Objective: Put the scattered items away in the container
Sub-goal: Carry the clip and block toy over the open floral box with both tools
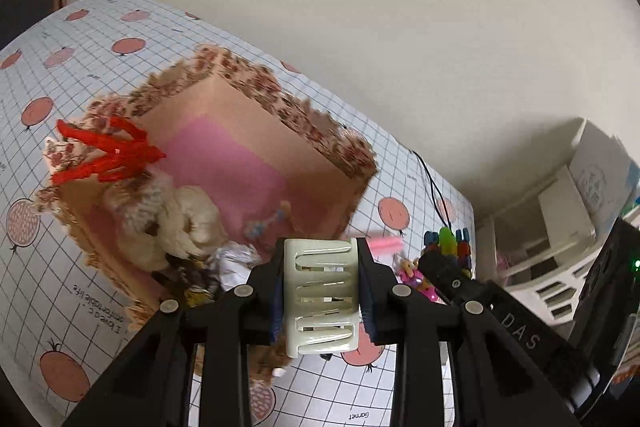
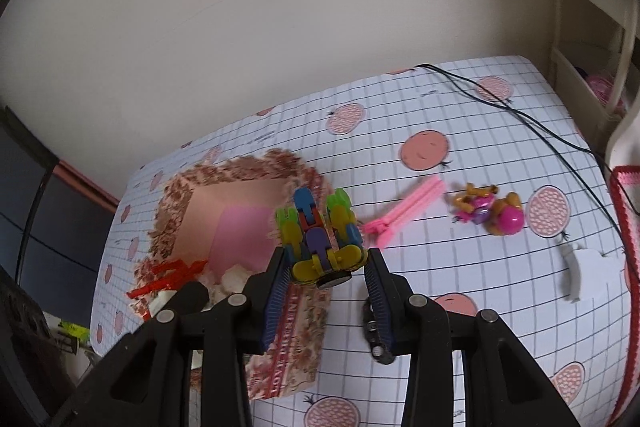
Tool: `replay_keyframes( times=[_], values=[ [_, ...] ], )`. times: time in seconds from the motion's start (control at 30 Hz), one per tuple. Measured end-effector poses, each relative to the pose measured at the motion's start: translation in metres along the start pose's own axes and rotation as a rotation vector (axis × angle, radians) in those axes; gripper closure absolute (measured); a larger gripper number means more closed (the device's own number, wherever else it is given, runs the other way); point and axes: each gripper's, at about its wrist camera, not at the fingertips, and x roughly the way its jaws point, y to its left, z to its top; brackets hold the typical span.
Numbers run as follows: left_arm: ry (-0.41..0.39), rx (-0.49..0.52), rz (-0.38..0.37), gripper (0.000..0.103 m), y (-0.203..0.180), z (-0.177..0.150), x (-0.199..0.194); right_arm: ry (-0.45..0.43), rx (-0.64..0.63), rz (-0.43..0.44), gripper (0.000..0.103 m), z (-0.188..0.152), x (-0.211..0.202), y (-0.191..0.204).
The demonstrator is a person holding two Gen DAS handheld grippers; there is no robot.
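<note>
In your left wrist view, your left gripper (image 1: 322, 297) has its jaws clamped on a pale cream hair claw clip (image 1: 320, 297), glossy hard plastic with long interlocking teeth, held just at the near right corner of the container (image 1: 256, 131). That container is a square soft-sided box with a fuzzy brown-patterned rim, smooth peach inner walls and a pink floor. Inside it at the left lie a red plastic claw clip (image 1: 106, 155) and a fluffy cream plush toy (image 1: 176, 227); a small blurred trinket sits on the pink floor. The desk (image 1: 80, 39) wears a white grid cloth printed with round pink fruits. To the right, your right gripper (image 1: 444, 259) shows with its colourful load, close beside yours.

In your right wrist view, your right gripper (image 2: 326, 269) has its jaws gripping a toy of linked bright plastic pieces (image 2: 320, 239), yellow, green, blue and purple, held over the container's right rim. Right of it on the desk lie a pink ridged plastic clip (image 2: 404, 217), a pink and orange toy figure (image 2: 490, 211) and a white flat piece (image 2: 588, 275). A dark beaded band (image 2: 374, 331) lies partly hidden behind the right jaw. A black cable (image 2: 520, 115) crosses the far right of the desk.
</note>
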Motion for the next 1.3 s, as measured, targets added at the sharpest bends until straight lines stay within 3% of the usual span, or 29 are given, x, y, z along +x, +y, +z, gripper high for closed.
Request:
replay_keyframes(
  times=[0.6, 1.3],
  values=[
    [-0.114, -0.109, 0.057, 0.071, 0.053, 0.020, -0.037, 0.034, -0.111, 0.068, 0.062, -0.017, 0.012, 0.061],
    [-0.129, -0.159, 0.080, 0.071, 0.073, 0.024, -0.042, 0.061, -0.178, 0.091, 0.062, -0.029, 0.019, 0.088]
  ],
)
